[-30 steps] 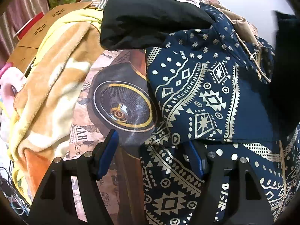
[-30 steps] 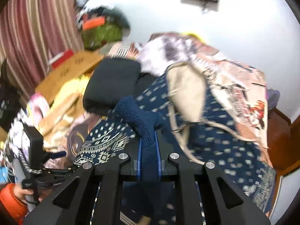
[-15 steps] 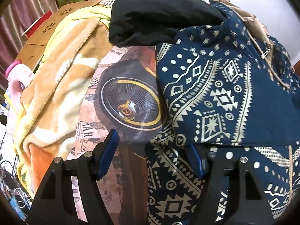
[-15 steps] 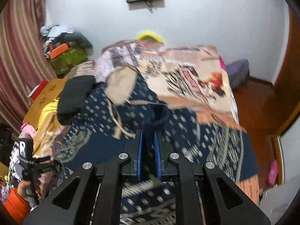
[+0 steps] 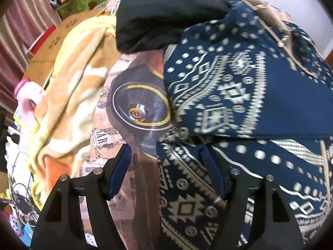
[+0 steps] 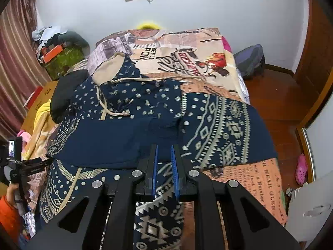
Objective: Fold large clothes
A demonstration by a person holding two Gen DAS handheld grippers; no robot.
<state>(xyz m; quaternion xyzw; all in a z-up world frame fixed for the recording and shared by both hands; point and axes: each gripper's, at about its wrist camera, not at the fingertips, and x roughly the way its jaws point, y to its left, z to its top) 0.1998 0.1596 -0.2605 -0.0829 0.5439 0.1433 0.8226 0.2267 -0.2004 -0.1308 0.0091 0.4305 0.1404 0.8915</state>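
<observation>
Two grippers work over the navy patterned hoodie [image 6: 129, 104]. Right gripper [image 6: 164, 152] pinches its ribbed sleeve cuff [image 6: 164, 128] on the hoodie's chest. Left gripper [image 5: 164, 160] hovers spread at the hoodie's edge, holding nothing.

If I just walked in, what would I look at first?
Probably the big navy hoodie with cream patterns, spread over the bed with one sleeve folded across its middle. The right gripper is shut on that sleeve's cuff. Under the hoodie is a bedspread printed like old newspapers, with a gold-rimmed wheel showing at the hoodie's left edge.
</observation>
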